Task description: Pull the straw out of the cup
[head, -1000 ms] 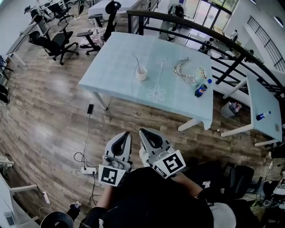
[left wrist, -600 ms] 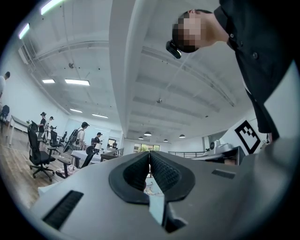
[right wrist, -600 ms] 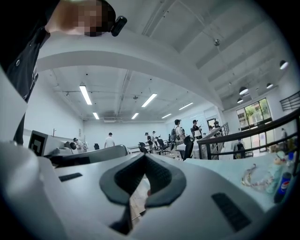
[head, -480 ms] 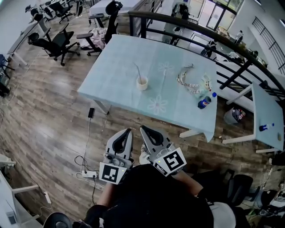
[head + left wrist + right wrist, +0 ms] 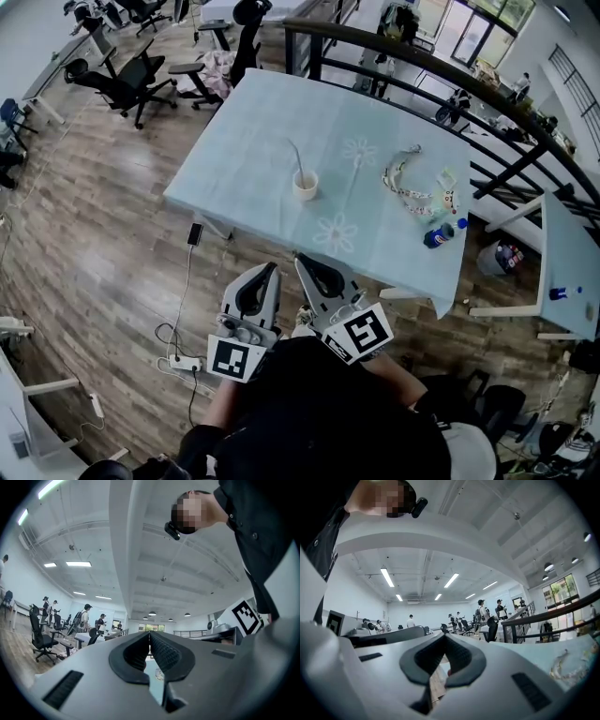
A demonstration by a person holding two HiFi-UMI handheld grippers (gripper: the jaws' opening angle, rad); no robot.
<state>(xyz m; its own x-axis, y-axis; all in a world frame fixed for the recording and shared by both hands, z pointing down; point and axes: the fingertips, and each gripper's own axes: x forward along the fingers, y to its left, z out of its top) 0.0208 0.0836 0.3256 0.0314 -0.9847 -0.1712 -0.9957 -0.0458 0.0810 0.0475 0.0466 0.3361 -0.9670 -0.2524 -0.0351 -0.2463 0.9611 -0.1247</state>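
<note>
A small white cup (image 5: 306, 185) stands near the middle of the table with the pale blue cloth (image 5: 244, 141), and a thin straw (image 5: 296, 157) leans out of it up and to the left. Both grippers are held side by side in front of the person's chest, well short of the table's near edge. My left gripper (image 5: 271, 269) is shut with nothing between its pads, as the left gripper view (image 5: 150, 633) also shows. My right gripper (image 5: 301, 260) is shut and empty too (image 5: 444, 637). Both point toward the table.
On the table's right part lie a beaded chain (image 5: 412, 187) and a blue bottle (image 5: 439, 234). A phone (image 5: 193, 233) with its cable and a power strip (image 5: 187, 360) lie on the wood floor. Office chairs (image 5: 131, 80) stand at far left, a dark railing (image 5: 487, 89) behind, another table (image 5: 567, 272) at right.
The table with the cup has come nearer and lower in the head view as the person and both grippers moved toward it. Both grippers stay shut, side by side.
</note>
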